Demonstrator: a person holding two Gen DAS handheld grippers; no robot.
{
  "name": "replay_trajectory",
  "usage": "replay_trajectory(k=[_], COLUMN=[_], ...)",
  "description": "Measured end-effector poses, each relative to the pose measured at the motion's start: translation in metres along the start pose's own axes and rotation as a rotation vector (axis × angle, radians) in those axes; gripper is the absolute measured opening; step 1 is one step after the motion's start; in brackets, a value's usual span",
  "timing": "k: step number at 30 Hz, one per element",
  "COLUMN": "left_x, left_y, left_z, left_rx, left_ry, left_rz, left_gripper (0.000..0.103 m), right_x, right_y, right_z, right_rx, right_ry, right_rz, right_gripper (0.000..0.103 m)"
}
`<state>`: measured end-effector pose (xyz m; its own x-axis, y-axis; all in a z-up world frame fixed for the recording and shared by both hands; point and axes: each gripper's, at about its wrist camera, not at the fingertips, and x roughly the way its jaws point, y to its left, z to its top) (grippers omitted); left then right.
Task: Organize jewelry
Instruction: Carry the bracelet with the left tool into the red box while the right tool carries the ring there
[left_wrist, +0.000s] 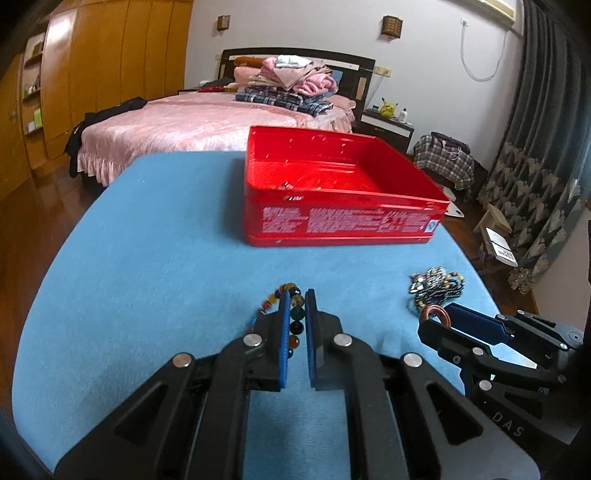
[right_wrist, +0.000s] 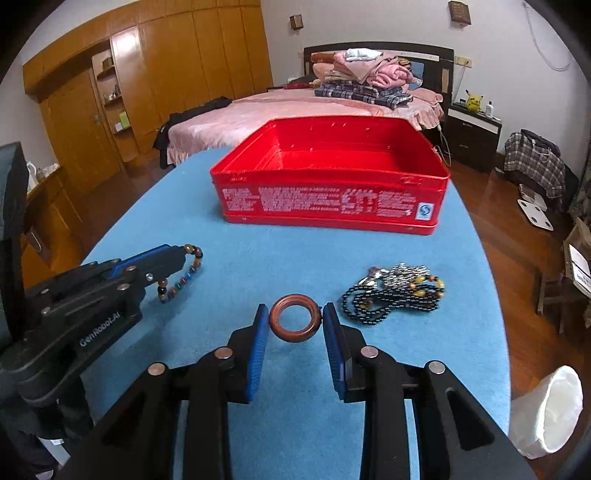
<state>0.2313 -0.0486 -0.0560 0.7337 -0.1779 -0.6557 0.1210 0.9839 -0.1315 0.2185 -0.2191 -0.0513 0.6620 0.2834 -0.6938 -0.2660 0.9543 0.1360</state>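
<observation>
A red open tin box (left_wrist: 343, 221) (right_wrist: 332, 206) stands on the blue cloth table (left_wrist: 147, 258) (right_wrist: 258, 266), with some small items inside near its front wall. My left gripper (left_wrist: 296, 299) (right_wrist: 181, 253) is shut on a multicoloured bead bracelet (left_wrist: 295, 314) (right_wrist: 184, 275) lying on the cloth. My right gripper (right_wrist: 294, 314) (left_wrist: 437, 314) has its jaws on either side of a brown ring bangle (right_wrist: 294, 323) (left_wrist: 436, 315), touching its rim. A heap of dark bead necklaces (right_wrist: 397, 291) (left_wrist: 436, 284) lies just right of the bangle.
A pink bed (left_wrist: 207, 122) with folded clothes stands beyond the table. A wooden wardrobe (right_wrist: 147, 74) lines the left wall. A white-lined bin (right_wrist: 550, 410) stands on the floor at the right, beside the table edge. A nightstand (right_wrist: 472, 136) stands by the bed.
</observation>
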Motion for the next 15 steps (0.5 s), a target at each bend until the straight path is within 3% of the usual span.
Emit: replay_trajectory(k=[15], left_x=[-0.021], left_y=[-0.013], left_z=[0.016], left_rx=[0.006], left_ry=[-0.058], left_rz=[-0.025], left_gripper=[0.007], right_x=[-0.031], right_y=[-0.01], right_z=[0.014], right_rx=[0.015], right_ry=[-0.089], right_rz=[0.001], right_gripper=[0.03])
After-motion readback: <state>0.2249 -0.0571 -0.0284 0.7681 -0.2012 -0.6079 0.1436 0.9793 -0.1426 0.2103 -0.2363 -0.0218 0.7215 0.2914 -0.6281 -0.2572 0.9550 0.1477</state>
